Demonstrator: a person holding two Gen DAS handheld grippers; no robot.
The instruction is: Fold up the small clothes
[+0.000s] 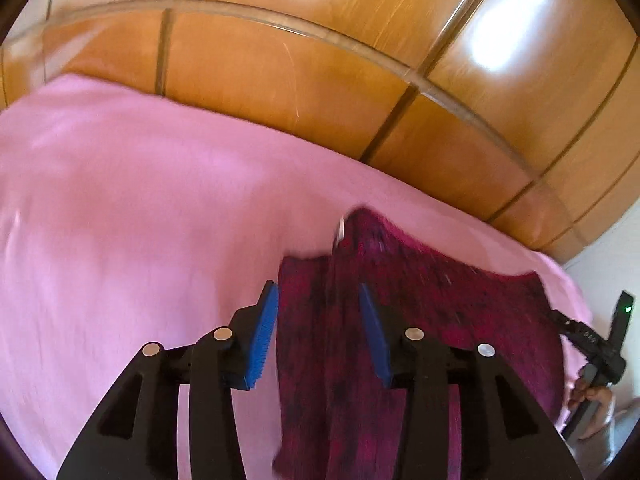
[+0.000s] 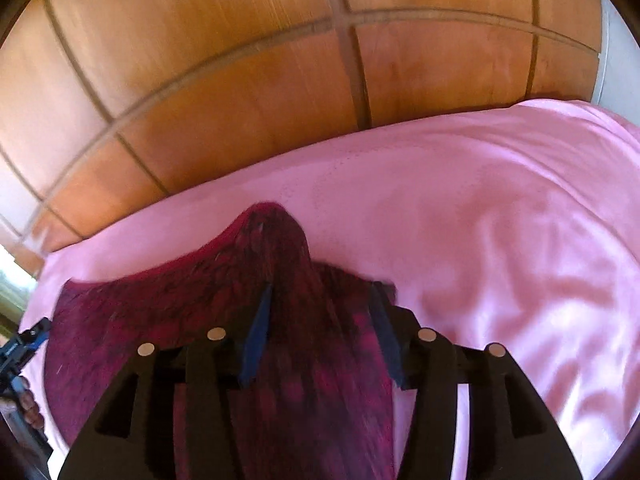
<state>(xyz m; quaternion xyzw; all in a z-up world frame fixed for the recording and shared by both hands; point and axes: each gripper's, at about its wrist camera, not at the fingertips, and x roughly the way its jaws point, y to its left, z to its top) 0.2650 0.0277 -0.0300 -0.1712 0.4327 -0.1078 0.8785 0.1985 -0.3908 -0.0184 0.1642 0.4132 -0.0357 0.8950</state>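
Both sets of fingers stood parted over the maroon garment (image 1: 420, 308) on the bed (image 1: 120, 200); release done, smoothing seemed next.

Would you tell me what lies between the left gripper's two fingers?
The dark red garment, spread on the pink sheet; the blue-padded fingers stand apart, as the left wrist view shows.
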